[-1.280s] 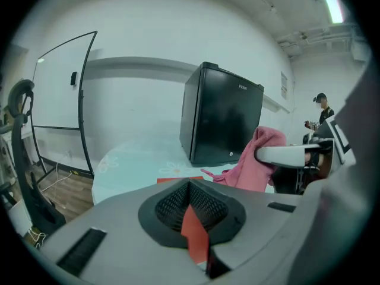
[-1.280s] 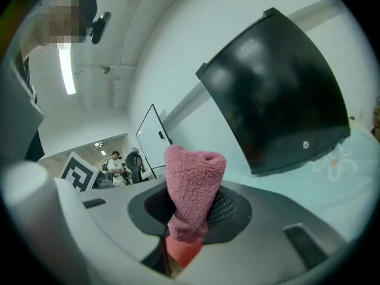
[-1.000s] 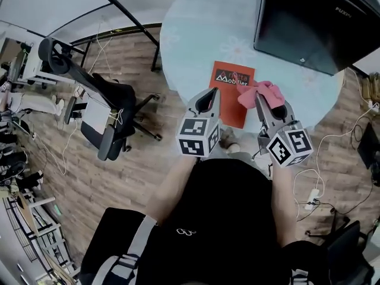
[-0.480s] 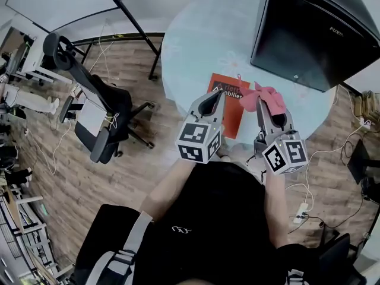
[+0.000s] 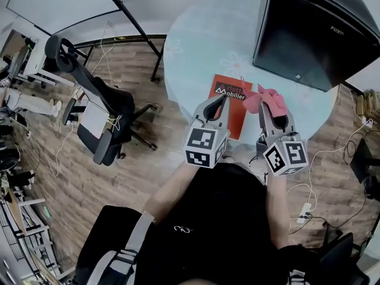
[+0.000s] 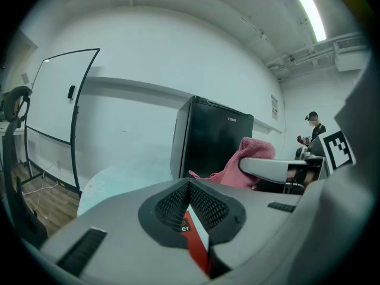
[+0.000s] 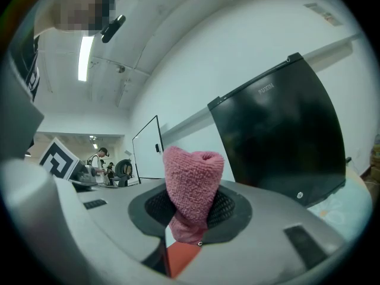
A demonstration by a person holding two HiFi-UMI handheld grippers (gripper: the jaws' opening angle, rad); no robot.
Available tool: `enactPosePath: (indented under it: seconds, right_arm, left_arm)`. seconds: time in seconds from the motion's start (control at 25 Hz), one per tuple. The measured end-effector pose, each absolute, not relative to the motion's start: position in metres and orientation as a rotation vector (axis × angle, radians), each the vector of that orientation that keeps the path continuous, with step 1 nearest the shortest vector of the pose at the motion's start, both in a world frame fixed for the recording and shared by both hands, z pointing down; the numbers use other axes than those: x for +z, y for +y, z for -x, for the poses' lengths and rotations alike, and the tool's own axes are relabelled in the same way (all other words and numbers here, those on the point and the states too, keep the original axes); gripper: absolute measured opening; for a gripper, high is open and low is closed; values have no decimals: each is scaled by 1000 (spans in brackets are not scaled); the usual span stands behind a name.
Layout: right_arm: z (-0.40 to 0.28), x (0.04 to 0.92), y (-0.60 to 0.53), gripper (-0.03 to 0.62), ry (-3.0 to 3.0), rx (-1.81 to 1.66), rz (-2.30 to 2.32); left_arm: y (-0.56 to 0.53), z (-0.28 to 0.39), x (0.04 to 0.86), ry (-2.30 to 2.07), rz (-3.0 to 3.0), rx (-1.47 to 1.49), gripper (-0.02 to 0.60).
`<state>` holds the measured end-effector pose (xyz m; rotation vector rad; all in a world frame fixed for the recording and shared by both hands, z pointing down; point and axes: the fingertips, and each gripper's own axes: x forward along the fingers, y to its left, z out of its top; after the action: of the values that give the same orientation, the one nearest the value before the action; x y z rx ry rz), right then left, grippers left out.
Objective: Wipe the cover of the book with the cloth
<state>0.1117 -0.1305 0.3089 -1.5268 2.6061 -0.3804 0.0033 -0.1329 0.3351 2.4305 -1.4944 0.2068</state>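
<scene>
- Book (image 5: 227,107): orange-red cover with a white-lettered dark band at its far end. It lies flat on the round pale tabletop (image 5: 196,40), near the edge closest to the person.
- Cloth (image 5: 271,97): pink terry, bunched. It is held at the book's far right corner. The views do not show whether it touches the cover.
- Right hand-held gripper (image 5: 264,107): jaws clamped on the cloth. In the right gripper view the fabric stands up in a folded lobe above the jaw tips, and a strip of red cover shows below them.
- Left hand-held gripper (image 5: 224,98): jaws closed tip to tip with nothing between them. It is poised over the middle of the book. In the left gripper view a sliver of the red cover shows through the gap below the tips. Contact with the cover cannot be told.
- Black cabinet (image 5: 309,28): stands on the far right of the tabletop, well apart from the book.
- Office chair (image 5: 101,114): black, on the wood floor to the left of the tabletop.
</scene>
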Motion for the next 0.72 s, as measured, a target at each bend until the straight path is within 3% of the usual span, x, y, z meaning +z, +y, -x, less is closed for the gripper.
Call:
enactPosePath:
  seconds: [0.72]
  right_arm:
    - [-117, 317, -136, 98, 2614, -411, 1550]
  left_arm:
    - [-137, 3, 354, -1478, -2358, 218, 14]
